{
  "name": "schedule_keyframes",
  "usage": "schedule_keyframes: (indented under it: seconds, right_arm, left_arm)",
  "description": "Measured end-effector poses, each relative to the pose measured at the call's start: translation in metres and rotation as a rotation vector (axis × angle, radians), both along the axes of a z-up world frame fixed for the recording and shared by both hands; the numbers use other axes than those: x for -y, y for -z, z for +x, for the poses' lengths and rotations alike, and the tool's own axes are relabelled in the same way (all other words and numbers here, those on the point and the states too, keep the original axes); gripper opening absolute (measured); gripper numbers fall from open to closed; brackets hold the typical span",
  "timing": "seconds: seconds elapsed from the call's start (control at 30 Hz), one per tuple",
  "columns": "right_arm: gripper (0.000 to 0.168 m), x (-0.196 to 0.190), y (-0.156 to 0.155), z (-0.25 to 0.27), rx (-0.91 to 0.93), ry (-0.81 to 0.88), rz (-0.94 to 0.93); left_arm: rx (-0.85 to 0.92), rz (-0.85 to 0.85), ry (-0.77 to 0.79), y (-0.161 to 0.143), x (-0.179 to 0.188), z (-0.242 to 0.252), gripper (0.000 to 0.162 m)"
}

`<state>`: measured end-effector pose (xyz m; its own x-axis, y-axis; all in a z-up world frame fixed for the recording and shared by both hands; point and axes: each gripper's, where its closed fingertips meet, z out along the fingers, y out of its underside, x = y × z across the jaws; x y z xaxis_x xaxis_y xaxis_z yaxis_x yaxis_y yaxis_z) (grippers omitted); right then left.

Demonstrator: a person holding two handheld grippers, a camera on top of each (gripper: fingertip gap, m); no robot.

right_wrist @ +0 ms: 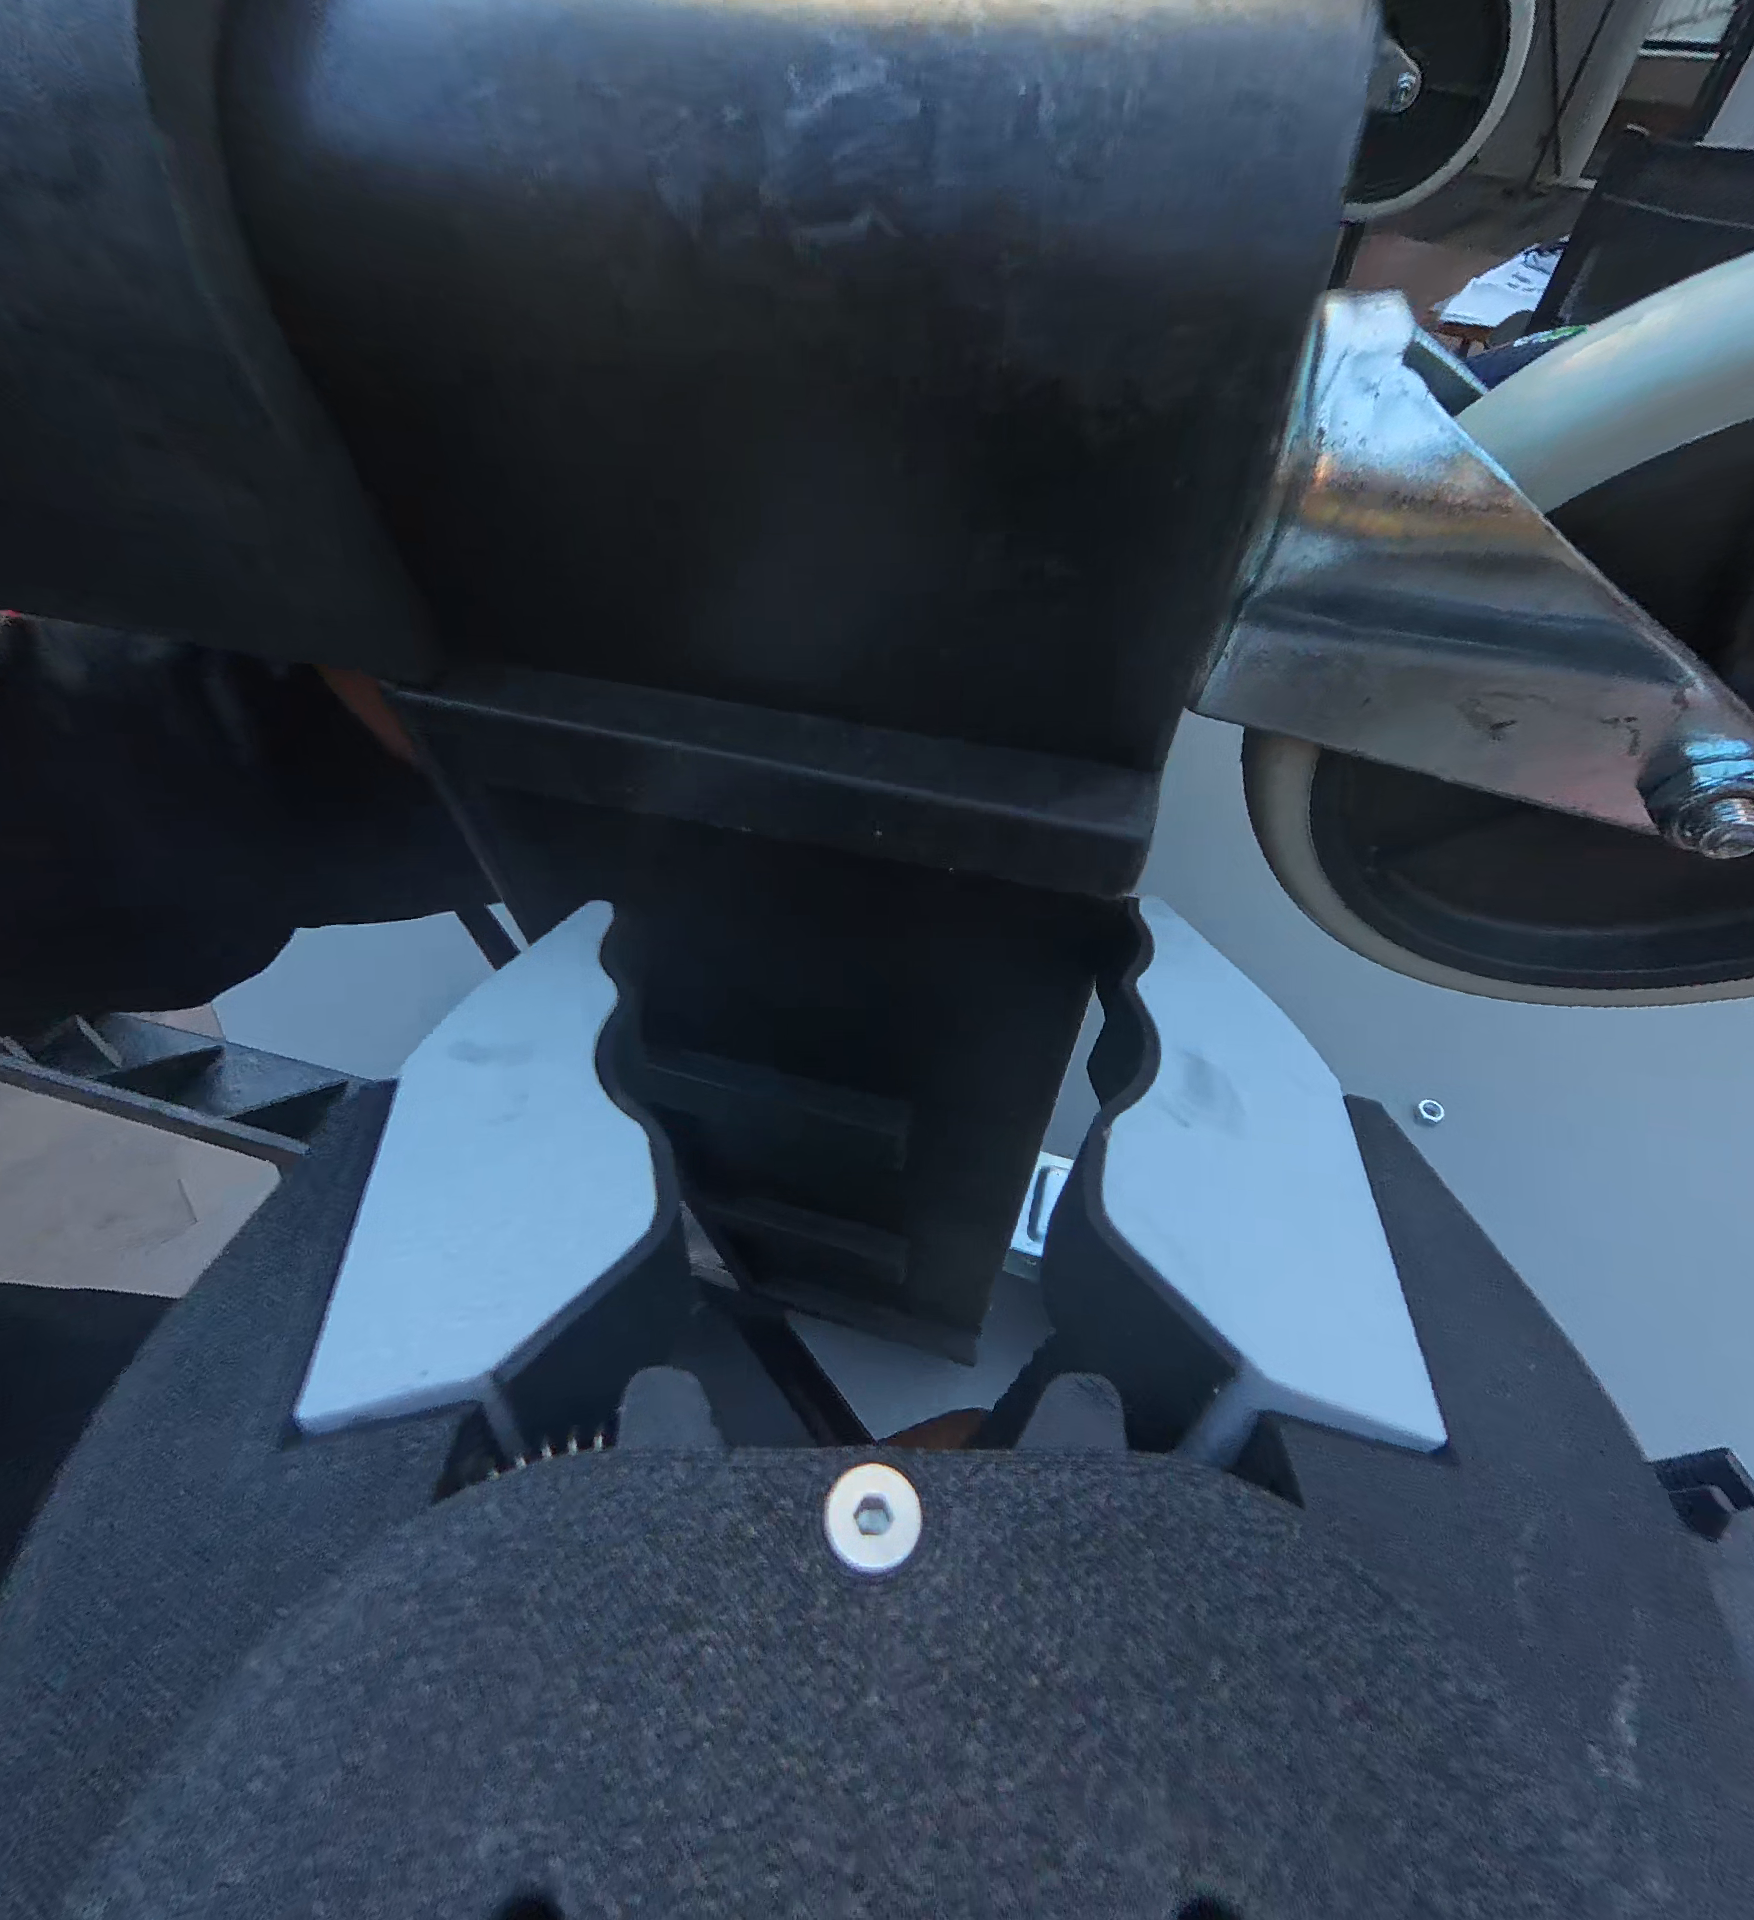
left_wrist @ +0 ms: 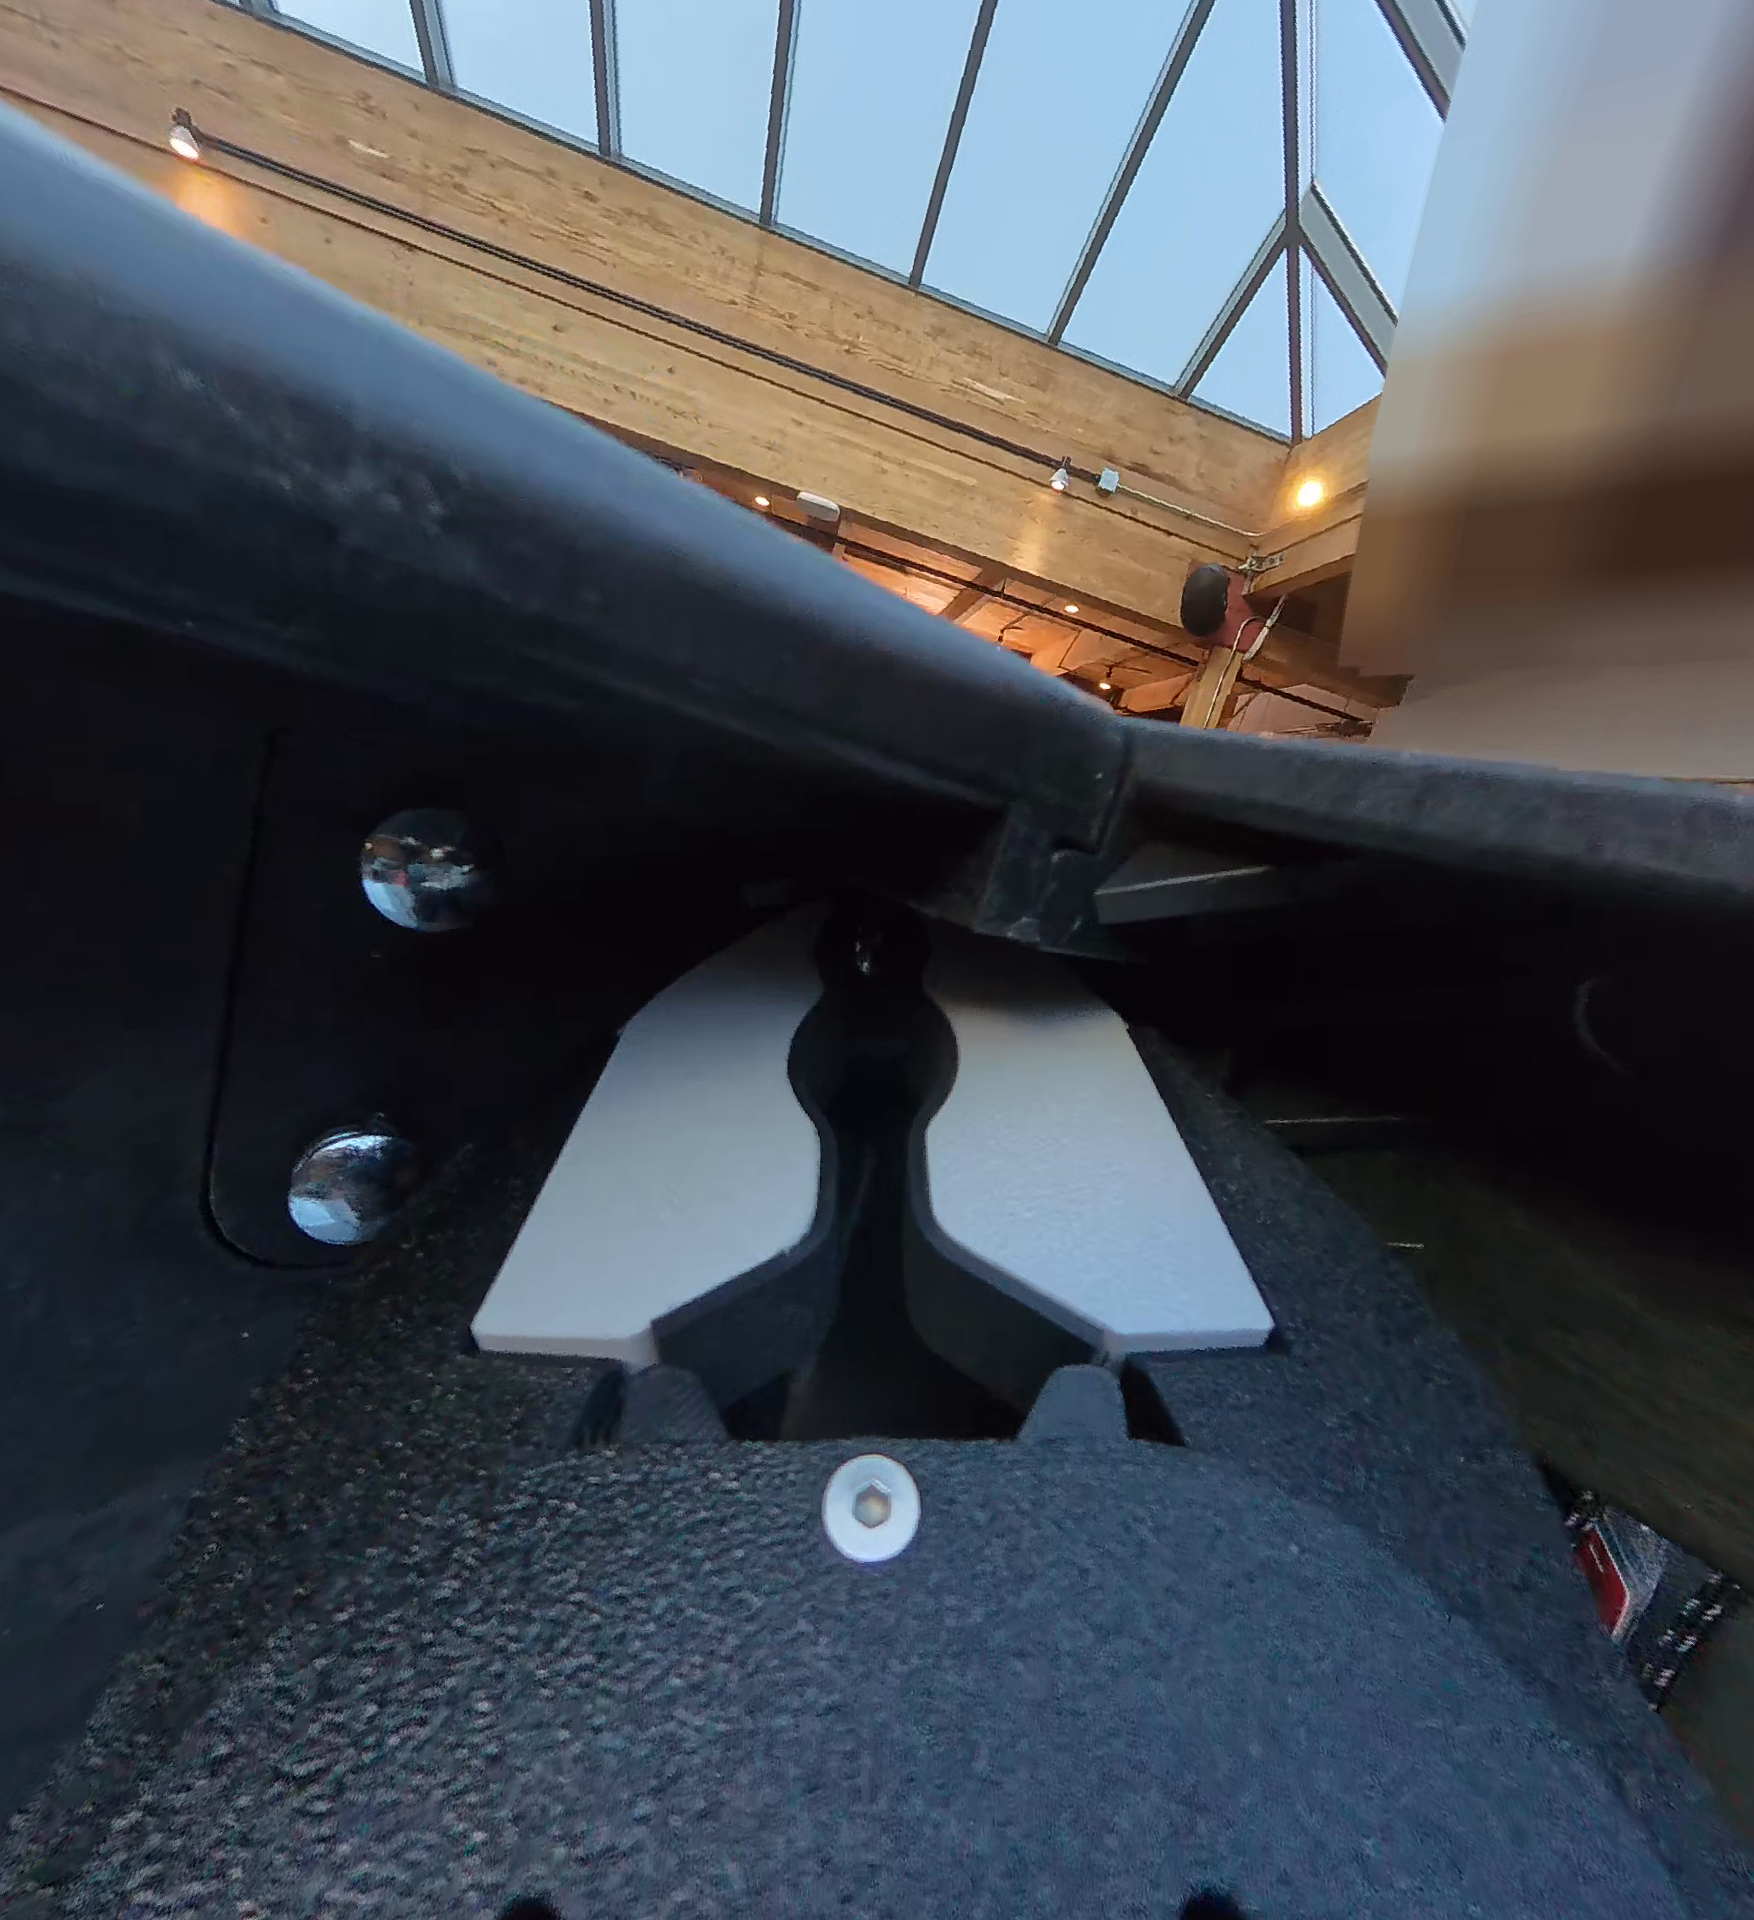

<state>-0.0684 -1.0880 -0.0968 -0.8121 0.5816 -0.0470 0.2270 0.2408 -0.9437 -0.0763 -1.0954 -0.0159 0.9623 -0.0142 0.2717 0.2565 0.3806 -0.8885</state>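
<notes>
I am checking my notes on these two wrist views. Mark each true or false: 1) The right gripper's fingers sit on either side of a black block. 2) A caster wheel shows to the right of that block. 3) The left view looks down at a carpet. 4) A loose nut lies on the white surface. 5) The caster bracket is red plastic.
1) True: the right gripper straddles the black block.
2) True: caster wheel.
3) False: it looks up at a skylight and wooden ceiling.
4) True: nut.
5) False: the bracket is shiny metal.
</notes>
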Motion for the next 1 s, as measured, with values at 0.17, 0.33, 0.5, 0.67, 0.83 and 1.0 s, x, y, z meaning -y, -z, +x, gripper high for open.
schedule_keyframes:
  seconds: [0.17, 0.33, 0.5, 0.67, 0.83, 1.0]
  right_arm:
    - [0.086, -0.0004, -0.0048, -0.0003, 0.035, -0.008, -0.114]
    - [0.087, 0.0004, -0.0043, -0.0007, 0.022, 0.003, -0.108]
    - [0.089, 0.0001, -0.0039, -0.0010, 0.029, -0.008, -0.096]
    - [0.090, -0.0018, -0.0034, -0.0016, 0.041, -0.033, -0.076]
    - [0.091, -0.0034, -0.0028, -0.0019, 0.044, -0.061, -0.058]
    - [0.086, -0.0039, -0.0053, -0.0014, 0.049, -0.089, -0.125]
  left_arm:
    - [-0.079, -0.063, -0.027, 0.0011, -0.0002, 0.0003, 0.007]
    - [-0.196, -0.171, -0.109, 0.0026, -0.0002, -0.0009, 0.008]
    - [-0.277, -0.238, -0.190, 0.0032, -0.0004, -0.0020, 0.007]
    - [-0.361, -0.334, -0.250, 0.0040, -0.0029, -0.0034, 0.006]
    - [-0.398, -0.366, -0.256, 0.0039, -0.0047, -0.0043, 0.003]
    - [-0.246, -0.227, -0.195, 0.0017, -0.0023, -0.0035, 0.002]
